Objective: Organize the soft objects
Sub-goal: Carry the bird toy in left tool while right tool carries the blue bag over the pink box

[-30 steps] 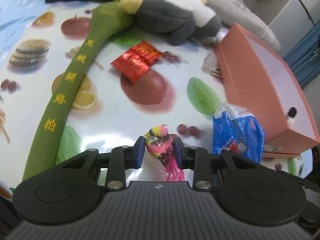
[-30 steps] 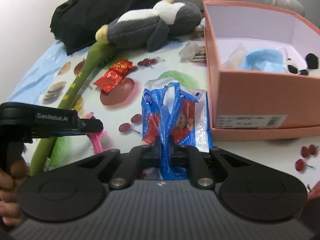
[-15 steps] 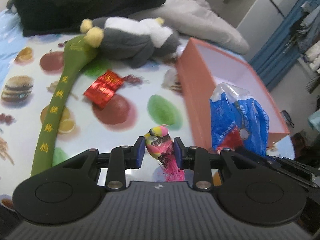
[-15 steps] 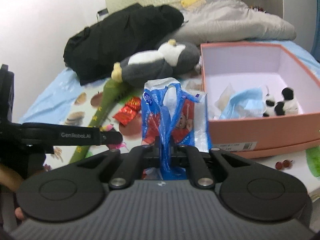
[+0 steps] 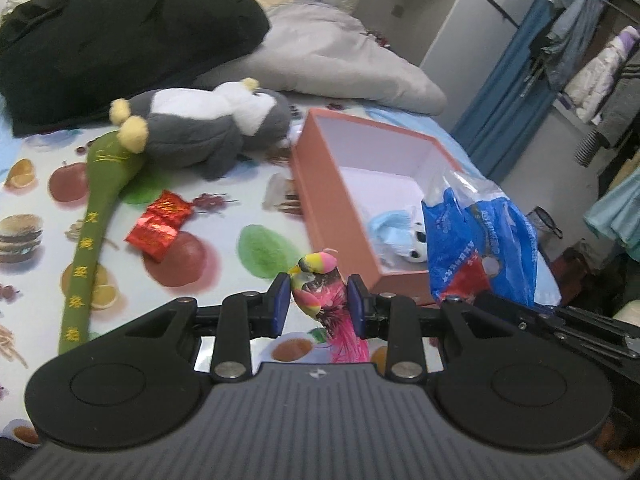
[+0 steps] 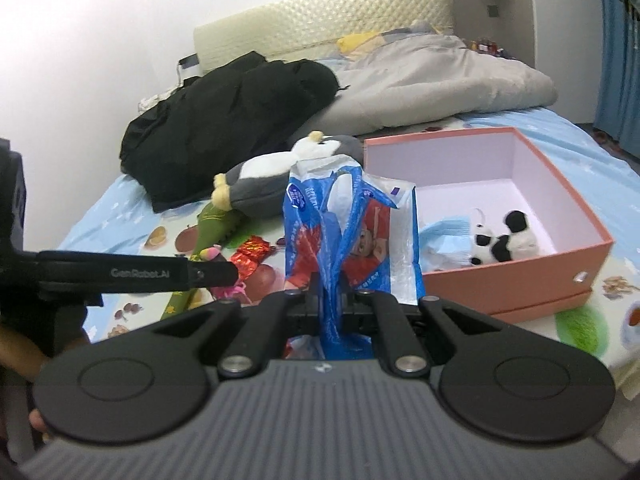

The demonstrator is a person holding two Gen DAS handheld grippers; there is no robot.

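Left tool [image 5: 319, 304] is clamped on a small toy bird [image 5: 320, 292], blue pads pressing both sides; bird sits lower centre of the left wrist frame, yellow-pink head up, pink tail feathers hanging below the jaws. Bird is off the bed, w/ the fruit-print sheet [image 5: 224, 264] beneath it.

Right tool [image 6: 329, 300] is pinched tight on a blue plastic bag [image 6: 348, 236], thin film squeezed btwn nearly closed jaws; bag stands up centre of the right wrist frame, red and white print showing. In the left wrist view the same bag shows at right, in front of the box's near right corner.

Pink box [image 6: 560, 264], open top, lies at centre-right of the right wrist frame on the bed. Inside, near its front wall: a light blue face mask [image 6: 444, 240] and just beside it a small panda plush [image 6: 500, 240].

On the sheet, upper left of the left wrist frame: grey-white penguin plush [image 5: 200, 128] on its side, yellow feet touching the top of a long green plush stick [image 5: 96, 224] w/ yellow characters. Red foil packet [image 5: 160, 224] near the stick, centre-left. Black jacket [image 5: 120, 40] and grey blanket [image 5: 340, 64] piled behind, top of frame. A hand [image 6: 16, 356] on the left tool's grip shows at the lower left edge of the right wrist view.
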